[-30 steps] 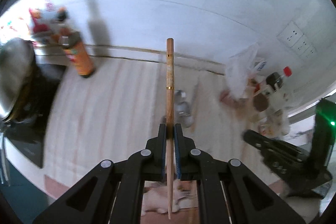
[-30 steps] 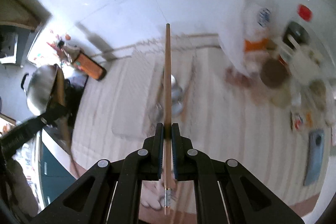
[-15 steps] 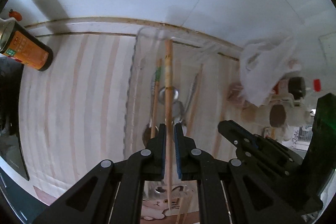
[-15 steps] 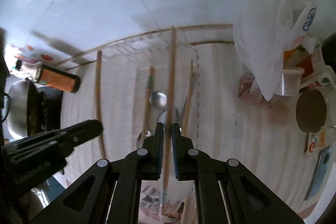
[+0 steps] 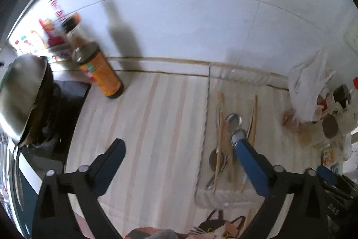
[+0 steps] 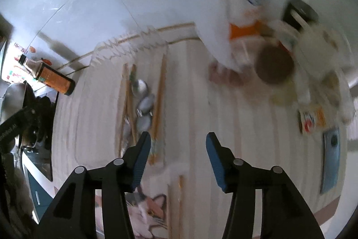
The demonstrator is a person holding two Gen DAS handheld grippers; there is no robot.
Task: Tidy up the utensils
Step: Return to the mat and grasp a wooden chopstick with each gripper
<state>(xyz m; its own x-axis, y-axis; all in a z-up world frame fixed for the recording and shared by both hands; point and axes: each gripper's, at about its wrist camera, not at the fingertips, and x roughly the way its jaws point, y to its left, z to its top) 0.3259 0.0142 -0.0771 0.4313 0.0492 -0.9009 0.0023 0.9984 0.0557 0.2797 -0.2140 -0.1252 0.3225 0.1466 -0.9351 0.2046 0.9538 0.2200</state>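
Observation:
A clear plastic tray (image 5: 209,86) lies on the striped counter by the wall and also shows in the right wrist view (image 6: 134,46). In it lie wooden chopsticks (image 5: 221,127), metal spoons (image 5: 233,120) and another chopstick pair (image 5: 254,118). In the right wrist view the chopsticks (image 6: 160,91) and spoons (image 6: 145,102) lie side by side. My left gripper (image 5: 179,145) is open and empty, above the counter left of the tray. My right gripper (image 6: 177,140) is open and empty, just right of the tray's near end.
An orange-labelled sauce bottle (image 5: 98,66) stands at the left by a steel wok (image 5: 20,93) on a dark stove. A white plastic bag (image 6: 235,15), jars and packets crowd the right. A cat-print mat (image 6: 143,209) lies at the near edge.
Both grippers opened and let go of their chopsticks, which now lie in the tray. Both pulled back and up; the left one swung left.

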